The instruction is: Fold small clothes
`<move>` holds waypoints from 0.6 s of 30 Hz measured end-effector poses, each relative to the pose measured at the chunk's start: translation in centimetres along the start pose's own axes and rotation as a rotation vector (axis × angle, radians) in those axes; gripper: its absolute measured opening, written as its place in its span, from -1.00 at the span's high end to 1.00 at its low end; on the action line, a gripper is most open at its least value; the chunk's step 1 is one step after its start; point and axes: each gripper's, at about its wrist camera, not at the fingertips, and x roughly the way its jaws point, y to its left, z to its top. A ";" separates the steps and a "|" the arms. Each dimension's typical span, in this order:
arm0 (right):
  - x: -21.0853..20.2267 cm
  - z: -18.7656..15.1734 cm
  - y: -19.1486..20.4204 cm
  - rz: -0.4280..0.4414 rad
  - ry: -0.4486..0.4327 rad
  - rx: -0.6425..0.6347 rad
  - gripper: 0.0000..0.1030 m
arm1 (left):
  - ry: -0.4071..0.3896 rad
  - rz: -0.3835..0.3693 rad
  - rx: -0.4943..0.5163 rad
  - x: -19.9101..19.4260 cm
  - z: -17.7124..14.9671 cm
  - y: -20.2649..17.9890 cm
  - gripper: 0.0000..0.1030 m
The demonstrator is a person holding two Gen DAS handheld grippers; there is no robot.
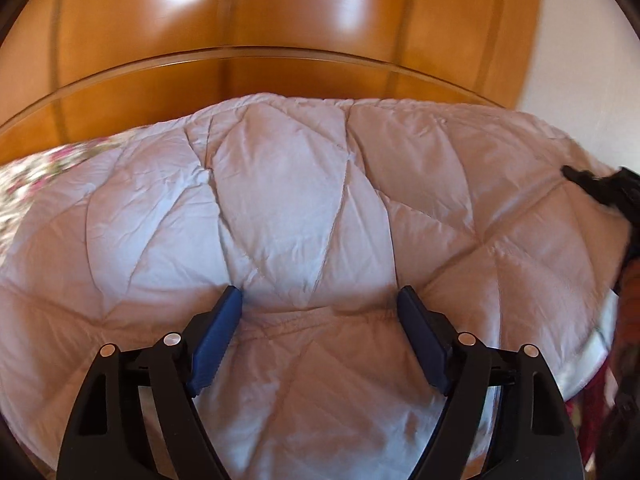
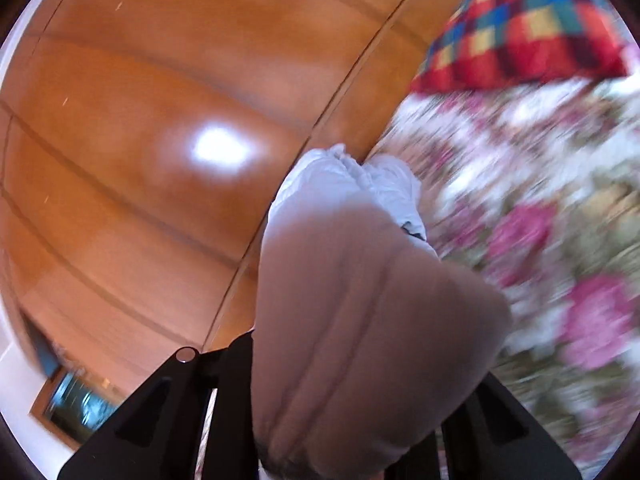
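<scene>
A white quilted padded garment lies spread wide in the left wrist view, covering most of the surface. My left gripper is open just above its near part, blue fingers on either side of a seam, holding nothing. In the right wrist view the same white quilted garment bulges up between the black arms of my right gripper, hiding the fingertips; it is bunched in the grip. The right gripper also shows at the right edge of the left wrist view, at the garment's far right side.
A floral bedspread lies under the garment, also at the left edge of the left wrist view. A plaid red, blue and yellow pillow sits at the top right. Glossy wooden wardrobe doors stand behind the bed.
</scene>
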 end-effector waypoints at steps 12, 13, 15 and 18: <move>-2.5 1.9 -0.5 -0.320 -0.118 -0.110 0.66 | -0.176 0.121 -0.110 -5.5 -1.9 7.5 -0.60; -2.5 1.7 0.7 -0.322 -0.125 -0.151 0.66 | -0.140 0.116 -0.112 -5.0 -2.4 8.0 -0.60; -2.6 1.4 3.2 -0.328 -0.138 -0.234 0.66 | -0.110 0.102 -0.117 -4.2 -3.0 8.6 -0.60; -2.6 0.2 7.7 -0.331 -0.152 -0.382 0.66 | -0.092 0.042 -0.165 -3.2 -3.6 9.0 -0.60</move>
